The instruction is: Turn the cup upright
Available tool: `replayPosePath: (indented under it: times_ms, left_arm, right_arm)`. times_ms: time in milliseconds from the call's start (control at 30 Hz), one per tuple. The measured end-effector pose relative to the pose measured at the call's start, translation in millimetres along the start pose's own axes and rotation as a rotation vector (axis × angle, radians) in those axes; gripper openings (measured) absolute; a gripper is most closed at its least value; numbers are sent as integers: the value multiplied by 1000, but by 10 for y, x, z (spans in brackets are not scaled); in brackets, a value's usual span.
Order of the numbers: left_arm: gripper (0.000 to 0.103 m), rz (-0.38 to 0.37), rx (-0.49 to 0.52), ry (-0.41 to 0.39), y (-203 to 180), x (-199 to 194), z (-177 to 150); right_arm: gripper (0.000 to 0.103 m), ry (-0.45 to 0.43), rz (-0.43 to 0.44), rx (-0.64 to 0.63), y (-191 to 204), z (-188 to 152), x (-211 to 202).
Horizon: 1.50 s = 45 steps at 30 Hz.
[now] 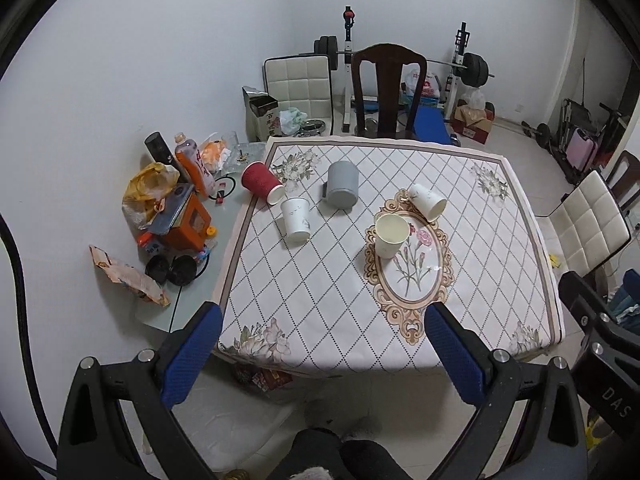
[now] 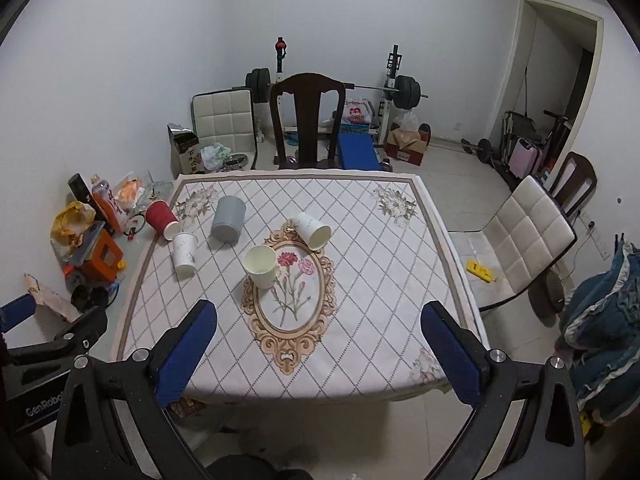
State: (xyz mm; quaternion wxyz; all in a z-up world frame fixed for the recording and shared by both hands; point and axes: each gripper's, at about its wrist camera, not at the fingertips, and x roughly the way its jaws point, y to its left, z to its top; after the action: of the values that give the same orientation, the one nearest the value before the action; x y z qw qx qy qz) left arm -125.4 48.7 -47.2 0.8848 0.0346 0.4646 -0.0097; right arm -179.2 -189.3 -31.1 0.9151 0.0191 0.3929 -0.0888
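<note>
Several cups sit on the patterned tablecloth [image 1: 320,288] [image 2: 360,280]. A cream paper cup [image 1: 390,236] [image 2: 261,266] stands upright near the middle. A white paper cup [image 1: 428,201] [image 2: 313,230] lies on its side behind it. A red ribbed cup [image 1: 262,182] [image 2: 161,219] lies on its side at the far left. A white cup [image 1: 295,220] [image 2: 185,256] and a grey mug [image 1: 342,183] [image 2: 228,219] stand mouth down. My left gripper [image 1: 320,344] and right gripper [image 2: 318,340] are both open and empty, held above the table's near edge.
A cluttered glass side shelf [image 1: 192,292] with bottles, bags and an orange box lies left of the table. A dark wooden chair [image 1: 390,92] stands at the far side, a white padded chair [image 2: 524,240] at the right. Weight equipment lines the back wall.
</note>
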Motion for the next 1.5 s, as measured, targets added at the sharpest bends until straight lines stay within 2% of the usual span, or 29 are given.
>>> replayPosePath:
  times_ms: [233, 800, 1500]
  left_arm:
    - [103, -8, 2, -11, 33, -21, 56]
    - [103, -28, 16, 51, 103, 124, 108]
    - [103, -24, 19, 36, 140, 122, 86]
  right_arm:
    - [103, 3, -6, 26, -21, 58, -19]
    - [103, 57, -13, 36, 40, 78, 177]
    - [103, 55, -14, 40, 58, 63, 188]
